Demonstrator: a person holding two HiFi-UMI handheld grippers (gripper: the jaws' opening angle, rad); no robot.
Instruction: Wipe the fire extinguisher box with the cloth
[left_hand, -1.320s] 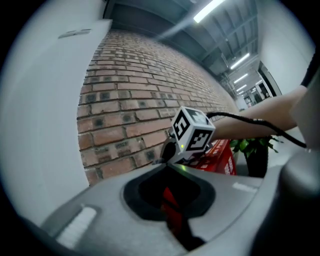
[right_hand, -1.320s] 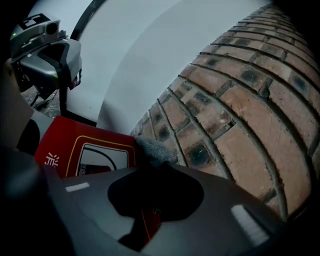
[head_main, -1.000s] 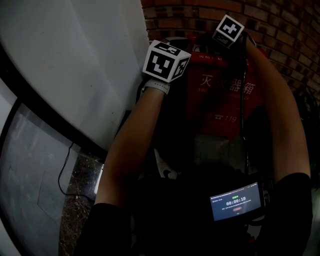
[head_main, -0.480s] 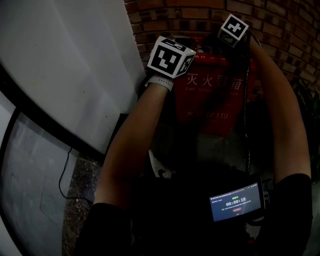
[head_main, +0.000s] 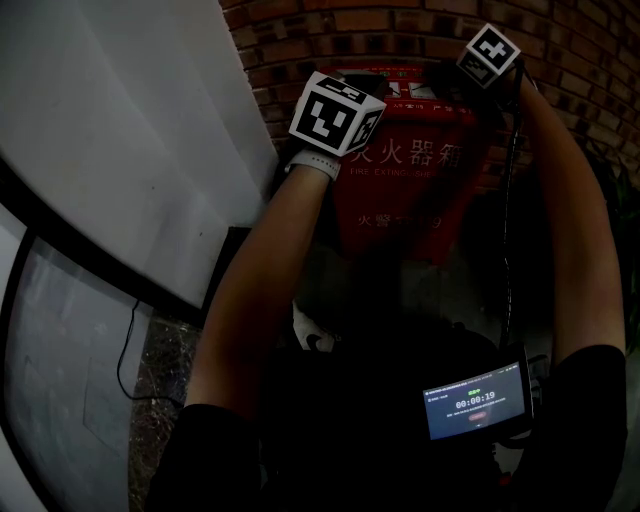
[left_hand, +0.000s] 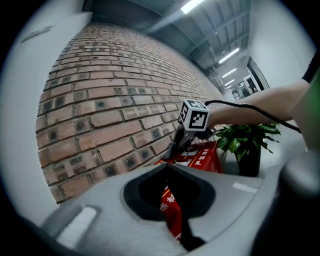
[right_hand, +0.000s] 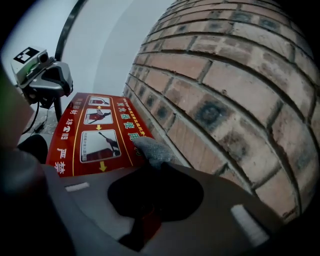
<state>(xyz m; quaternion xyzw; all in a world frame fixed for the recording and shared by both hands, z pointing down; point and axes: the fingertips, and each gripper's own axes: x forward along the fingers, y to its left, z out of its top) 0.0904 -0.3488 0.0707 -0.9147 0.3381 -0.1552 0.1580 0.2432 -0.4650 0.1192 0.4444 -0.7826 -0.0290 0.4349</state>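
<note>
The red fire extinguisher box (head_main: 400, 190) stands against the brick wall, and its top bears instruction pictures (right_hand: 97, 132). My right gripper (right_hand: 152, 164) is shut on a grey cloth (right_hand: 152, 149), which rests on the back edge of the box top where it meets the wall. Its marker cube (head_main: 488, 52) shows above the box's right corner. My left gripper (left_hand: 167, 167) hangs over the box's left end with its jaws closed together and nothing between them. The left marker cube (head_main: 335, 112) hides those jaws in the head view.
Curved brick wall (head_main: 340, 30) runs behind the box. A white wall panel (head_main: 130, 130) stands to the left, with a cable (head_main: 130, 340) on the stone floor below it. A potted plant (left_hand: 247, 142) sits past the box. A timer screen (head_main: 475, 400) hangs at the person's waist.
My right gripper has slid to the right along the box top with the cloth. The left gripper has shifted a little towards the box. The head view has swung left.
</note>
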